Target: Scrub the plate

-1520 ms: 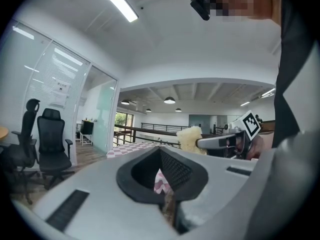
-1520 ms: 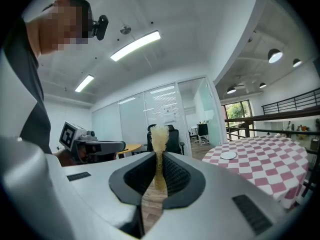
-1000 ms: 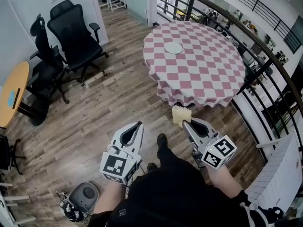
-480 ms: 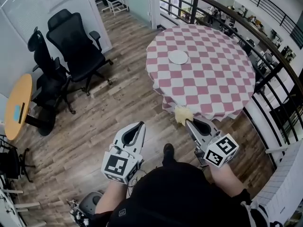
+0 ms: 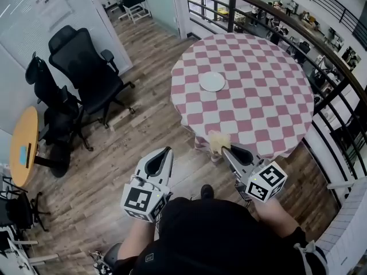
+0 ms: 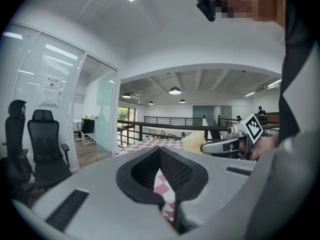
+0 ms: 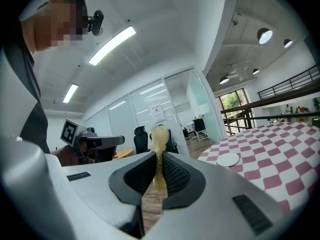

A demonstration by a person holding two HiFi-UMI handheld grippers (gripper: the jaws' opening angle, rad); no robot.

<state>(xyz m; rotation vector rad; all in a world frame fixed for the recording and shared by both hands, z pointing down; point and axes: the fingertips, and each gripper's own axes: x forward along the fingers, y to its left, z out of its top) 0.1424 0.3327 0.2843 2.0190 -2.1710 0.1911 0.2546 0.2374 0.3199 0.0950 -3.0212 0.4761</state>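
We hold the right gripper point(image 5: 225, 148) with its fingers clenched on a pale yellow fibrous scrubbing sponge point(image 5: 218, 140), which projects past the fingertips near the closest edge of the round bench point(image 5: 258, 105) draped in a red-and-white chequered cloth. The left gripper point(image 5: 167, 150) is level beside it above the wooden floor point(image 5: 114, 148), fingers pressed together, empty. The white round plate point(image 5: 213, 81) lies flat on the bench, well apart from both grippers.

Round worktop point(image 5: 252, 113) in a pink-and-white checked cloth, two black office chairs point(image 5: 86, 67) to its left, orange wooden side table point(image 5: 23, 145) farther left, wood-plank floor point(image 5: 132, 142) beneath, dark curved railing point(image 5: 323, 46) behind.
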